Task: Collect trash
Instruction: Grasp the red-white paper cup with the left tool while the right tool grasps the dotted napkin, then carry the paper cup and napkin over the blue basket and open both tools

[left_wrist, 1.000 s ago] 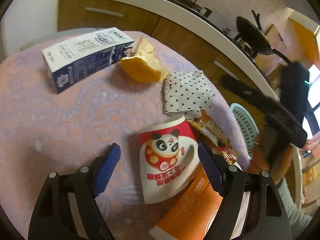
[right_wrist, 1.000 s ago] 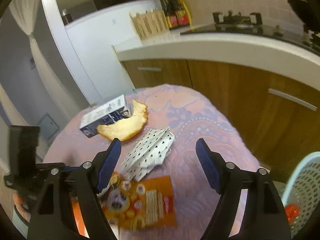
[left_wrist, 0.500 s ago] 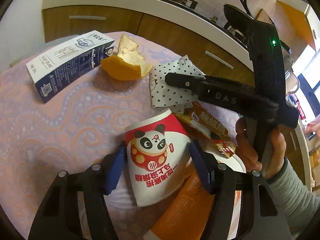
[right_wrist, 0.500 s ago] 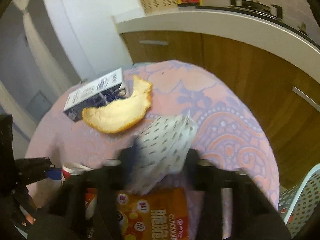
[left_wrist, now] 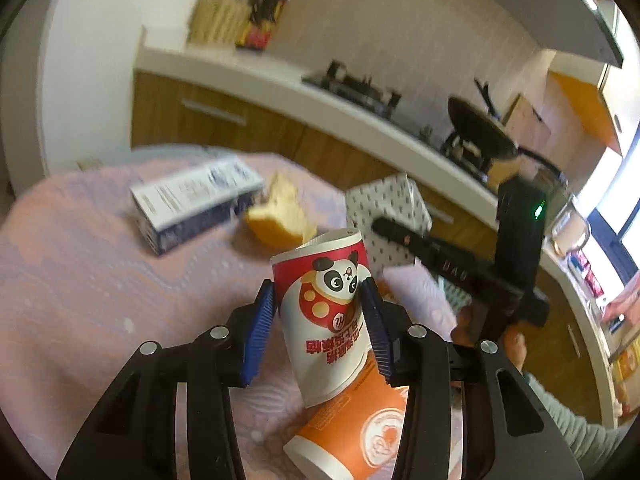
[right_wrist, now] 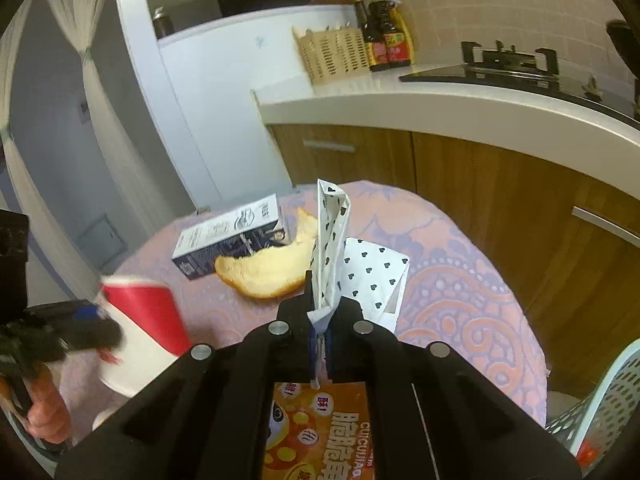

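Both hand-held grippers loaded, before transfer to the bin. Left wrist view: the left hand-held gripper [left_wrist: 320, 304], at lower centre of the frame, has just been closing and its blue pads [left_wrist: 260, 326] now press the flanks of the panda paper cup [left_wrist: 324, 320], which stands clear of the pink tablecloth [left_wrist: 80, 280] with its long axis running up the frame, rim uppermost and tilted slightly left. An orange paper cup [left_wrist: 356, 428] lies on its side just below it, not yet collected. Right wrist view: the right hand-held gripper [right_wrist: 320, 336], at lower centre, has just been closing and is now fully shut on the heart-print paper bag [right_wrist: 332, 248], whose pinched edge rises nearly upright from the jaws while its lower fold hangs to the right. The white lattice waste basket [right_wrist: 600, 408] lies at the lower right edge of this frame, beside the counter-height round table and nearer the right hand-held gripper than the left; the coming move probably turns on swinging right and down toward it. Both grippers point forward and somewhat downward. Remaining on the cloth: milk carton [right_wrist: 232, 236] and bread slice [right_wrist: 268, 268] at centre, and an orange snack packet [right_wrist: 320, 432] beneath the right gripper.
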{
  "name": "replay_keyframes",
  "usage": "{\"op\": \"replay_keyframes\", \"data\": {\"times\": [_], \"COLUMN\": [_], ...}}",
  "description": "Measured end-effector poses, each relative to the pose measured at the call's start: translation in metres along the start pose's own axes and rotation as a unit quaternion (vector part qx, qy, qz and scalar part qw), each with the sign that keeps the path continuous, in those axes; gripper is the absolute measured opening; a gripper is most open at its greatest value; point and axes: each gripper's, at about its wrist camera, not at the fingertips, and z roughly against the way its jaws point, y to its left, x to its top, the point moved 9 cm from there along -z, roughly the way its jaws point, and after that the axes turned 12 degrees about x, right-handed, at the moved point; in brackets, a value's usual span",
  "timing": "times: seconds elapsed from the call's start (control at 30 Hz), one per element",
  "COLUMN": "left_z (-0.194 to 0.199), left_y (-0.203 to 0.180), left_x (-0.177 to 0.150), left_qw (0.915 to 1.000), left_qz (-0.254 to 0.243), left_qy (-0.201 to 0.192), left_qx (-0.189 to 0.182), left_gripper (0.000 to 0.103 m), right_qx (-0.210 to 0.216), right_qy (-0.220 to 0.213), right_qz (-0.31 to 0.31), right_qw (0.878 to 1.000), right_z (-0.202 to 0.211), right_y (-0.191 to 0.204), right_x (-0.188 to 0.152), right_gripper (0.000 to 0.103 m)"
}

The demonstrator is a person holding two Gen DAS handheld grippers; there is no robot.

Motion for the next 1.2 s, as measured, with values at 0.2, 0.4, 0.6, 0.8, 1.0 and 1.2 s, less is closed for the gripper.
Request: {"op": "replay_keyframes", "data": {"times": [0.2,0.4,0.6,0.8,1.0,1.2], "left_z": [0.033,0.040,0.030,0.010,-0.021,-0.063], "left_y": [-0.020,-0.070,-0.138,-0.205,-0.274,-0.321], "left_x": [0.019,0.021,0.017,0.013,0.007,-0.003], "left_qw": [0.9993,0.9982,0.9952,0.9904,0.9848,0.9815], "left_qz": [-0.006,-0.033,-0.080,-0.124,-0.161,-0.175], "left_qy": [-0.036,-0.041,-0.030,-0.013,0.010,0.041], "left_qx": [-0.013,-0.030,-0.047,-0.059,-0.065,-0.067], "left_gripper": [0.042,0.042,0.042,0.042,0.042,0.042], "right_qx": [-0.006,-0.033,-0.069,-0.109,-0.150,-0.173], "right_qy": [-0.038,-0.079,-0.117,-0.144,-0.146,-0.125], "right_qz": [0.014,0.026,0.017,0.000,-0.039,-0.091], "right_qw": [0.999,0.996,0.991,0.984,0.977,0.973], "right_z": [0.041,0.106,0.179,0.245,0.290,0.307], "right_y": [0.011,0.010,-0.019,-0.055,-0.106,-0.156], "right_x": [0.015,0.020,0.016,0.004,-0.021,-0.056], "right_gripper": [0.002,0.002,0.002,0.002,0.002,0.002]}}
